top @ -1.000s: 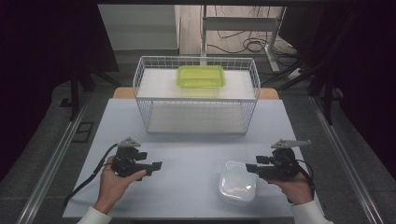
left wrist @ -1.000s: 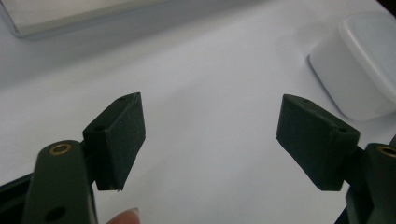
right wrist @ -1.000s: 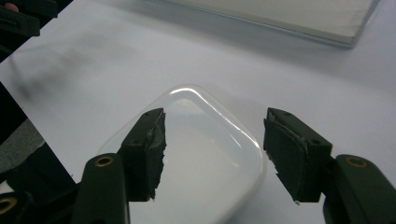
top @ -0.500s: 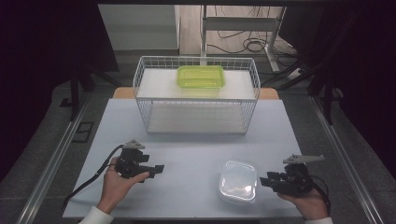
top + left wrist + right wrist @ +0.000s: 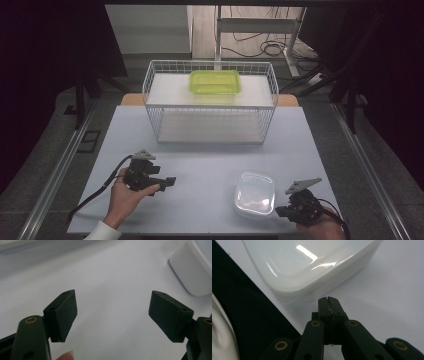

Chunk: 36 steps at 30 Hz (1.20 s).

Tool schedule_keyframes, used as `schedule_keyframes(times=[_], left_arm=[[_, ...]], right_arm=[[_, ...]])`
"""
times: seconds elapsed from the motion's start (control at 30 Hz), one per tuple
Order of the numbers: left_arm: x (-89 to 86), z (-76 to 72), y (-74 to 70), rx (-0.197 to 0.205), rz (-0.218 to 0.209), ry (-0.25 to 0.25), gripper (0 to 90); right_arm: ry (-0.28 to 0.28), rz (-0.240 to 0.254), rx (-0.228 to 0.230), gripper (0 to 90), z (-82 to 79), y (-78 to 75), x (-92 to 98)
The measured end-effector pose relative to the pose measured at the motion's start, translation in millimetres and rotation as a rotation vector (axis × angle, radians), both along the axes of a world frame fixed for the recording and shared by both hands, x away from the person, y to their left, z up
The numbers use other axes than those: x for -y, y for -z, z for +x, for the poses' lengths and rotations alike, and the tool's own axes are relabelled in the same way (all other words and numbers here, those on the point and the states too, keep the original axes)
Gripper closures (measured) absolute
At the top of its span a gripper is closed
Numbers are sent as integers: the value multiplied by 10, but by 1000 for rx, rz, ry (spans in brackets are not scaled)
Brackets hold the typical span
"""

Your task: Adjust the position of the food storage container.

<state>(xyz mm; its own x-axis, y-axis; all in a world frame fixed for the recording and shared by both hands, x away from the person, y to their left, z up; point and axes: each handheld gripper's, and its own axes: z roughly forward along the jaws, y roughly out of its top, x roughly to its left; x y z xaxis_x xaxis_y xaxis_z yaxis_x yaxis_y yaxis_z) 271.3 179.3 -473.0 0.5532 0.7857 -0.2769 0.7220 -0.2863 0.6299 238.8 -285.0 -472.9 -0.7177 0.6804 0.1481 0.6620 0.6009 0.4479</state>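
The right gripper [image 5: 329, 300] is seen with its two black pads pressed flat against each other, nothing pinched between them; the jaws have just been closing on thin air. Its tip sits just shy of the near corner of the white lidded container [image 5: 312, 267], right beside it but whether it's actually touching can't be told. In the high view that right gripper [image 5: 281, 211] is held low at the bottom right edge of the table [image 5: 200, 165], with the white lidded container [image 5: 254, 194] lying just to its left on the pale tabletop. Over on the other side, the left gripper [image 5: 112, 312] is kept with its pads wide apart and only bare table [image 5: 107, 277] between them; a corner of the same container [image 5: 192, 267] is caught at the upper right of that view, well clear of the pads. From above, the left gripper [image 5: 170, 181] is seen resting in the person's left hand [image 5: 125, 195], well apart from the container. Farther back, a white wire basket [image 5: 210, 102] is stood across the table, and a translucent green tray [image 5: 214, 82] is set on its upper level.
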Motion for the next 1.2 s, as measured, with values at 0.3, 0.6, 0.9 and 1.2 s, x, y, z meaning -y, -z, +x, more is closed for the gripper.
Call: schedule_keyframes(times=[0.3, 0.6, 0.9, 1.2], left_arm=[[-19, 1, -14, 8, -21, -11, 233], [-44, -16, -35, 29, -34, -37, 247], [-46, -6, -16, 27, -18, -30, 245], [-36, 0, -3, 21, -5, -25, 245]], right_arm=[[-91, -61, -29, 888, -28, 69, -227], [-61, -35, -38, 888, -42, 74, -525], [-4, 7, -29, 887, 44, 127, -914], [14, 51, 19, 888, 180, 173, -1279]])
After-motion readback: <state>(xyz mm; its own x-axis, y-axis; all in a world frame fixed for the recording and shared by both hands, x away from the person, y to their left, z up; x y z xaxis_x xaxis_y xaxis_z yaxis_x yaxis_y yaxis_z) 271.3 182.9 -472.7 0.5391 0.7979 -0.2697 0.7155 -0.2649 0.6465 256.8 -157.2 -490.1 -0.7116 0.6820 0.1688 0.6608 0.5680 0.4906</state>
